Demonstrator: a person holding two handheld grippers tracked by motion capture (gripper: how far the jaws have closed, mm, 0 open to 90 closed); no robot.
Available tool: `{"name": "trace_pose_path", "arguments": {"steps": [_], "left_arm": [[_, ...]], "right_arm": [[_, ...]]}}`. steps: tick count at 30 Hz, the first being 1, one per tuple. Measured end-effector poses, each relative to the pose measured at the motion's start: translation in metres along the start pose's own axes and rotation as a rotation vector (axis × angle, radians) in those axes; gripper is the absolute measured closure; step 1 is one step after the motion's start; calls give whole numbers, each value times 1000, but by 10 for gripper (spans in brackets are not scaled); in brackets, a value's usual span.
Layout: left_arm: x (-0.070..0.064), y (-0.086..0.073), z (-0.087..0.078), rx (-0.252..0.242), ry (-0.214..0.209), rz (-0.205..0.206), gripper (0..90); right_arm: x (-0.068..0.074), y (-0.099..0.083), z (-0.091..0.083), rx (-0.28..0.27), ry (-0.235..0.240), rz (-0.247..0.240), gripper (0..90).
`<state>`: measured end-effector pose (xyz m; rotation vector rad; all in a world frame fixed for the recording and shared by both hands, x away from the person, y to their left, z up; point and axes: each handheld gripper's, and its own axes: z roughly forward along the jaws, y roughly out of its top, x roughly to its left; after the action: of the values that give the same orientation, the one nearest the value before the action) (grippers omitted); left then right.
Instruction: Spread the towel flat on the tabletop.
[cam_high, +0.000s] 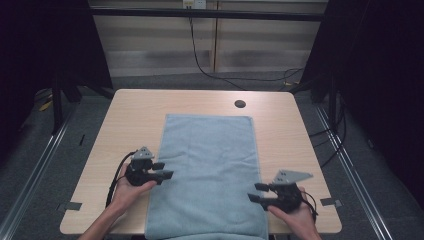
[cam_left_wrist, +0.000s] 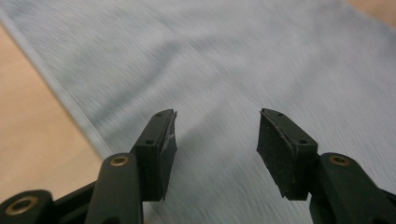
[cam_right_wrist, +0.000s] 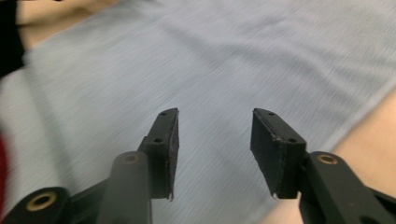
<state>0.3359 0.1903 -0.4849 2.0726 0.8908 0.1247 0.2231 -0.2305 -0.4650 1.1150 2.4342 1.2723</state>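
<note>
One pale blue towel (cam_high: 207, 172) lies flat on the table (cam_high: 130, 117), its long axis running from the near edge, where it hangs a little over, straight away toward the far side. It sits between the two grippers, so each pair of fingers points inward at one of its long edges. The left gripper (cam_high: 165, 170) is held at the towel's left edge, about midway along it, with the fingertips just over the hem; in the left gripper view the released fingers (cam_left_wrist: 161, 147) stand apart with nothing between them, the cloth (cam_left_wrist: 224, 70) spreading ahead and below and the hem running off diagonally to their left, bare wood beyond it. The right gripper (cam_high: 256, 192) is at the right edge, nearer the person than the left one, close to the near right corner; in the right gripper view its fingers (cam_right_wrist: 166, 144) are likewise spread and empty above the fabric (cam_right_wrist: 210, 60), with the towel's edge and the table just off to their right. Neither gripper is clearly the nearer: both hover at the cloth's border, and I cannot tell whether the fingertips touch it. Judging from this, the coming grasp turns on each side's hem lying just under and beside the fingers, so a small drop and a pinch along the long edges would likely take hold. A round hole (cam_high: 240, 104) sits in the table beyond the towel's far end.
</note>
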Motion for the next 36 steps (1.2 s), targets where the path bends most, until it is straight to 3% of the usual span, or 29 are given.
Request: {"name": "trace_pose_path", "arguments": {"steps": [1,3,5,7,11,12,15,19,21,24,29,30,33,36], "left_arm": [[4,4,5,3,1,-10,472],[11,7,14,-6,42,-8,474],[17,7,23,23,45,-21,476],[16,1,26,26,67,13,490],[10,-7,17,37,55,49,495],[7,-12,14,30,51,58,496],[0,-22,4,38,35,81,551],[-13,-38,-11,34,-19,76,557],[-21,-46,-17,40,-33,95,553],[-34,-56,-28,60,-69,89,543],[-50,-68,-43,99,-129,68,536],[-53,-69,-44,108,-141,84,534],[-54,-63,-43,115,-120,131,516],[-39,-45,-34,68,-75,117,502]], "right_arm": [[-7,8,9,2,2,-1,500],[-21,21,28,-6,-7,17,479],[-35,31,47,3,-19,41,474],[-45,34,63,12,-27,77,468],[-42,28,81,87,-33,64,456],[-38,25,81,79,-45,43,455],[-30,22,74,116,3,43,460],[-15,11,66,110,22,20,460],[-6,4,59,113,34,20,460],[10,-8,48,109,50,13,461],[39,-24,30,152,76,-5,462],[42,-25,26,167,80,4,472],[40,-25,19,129,72,-9,464],[16,-9,16,32,59,51,463]]}}
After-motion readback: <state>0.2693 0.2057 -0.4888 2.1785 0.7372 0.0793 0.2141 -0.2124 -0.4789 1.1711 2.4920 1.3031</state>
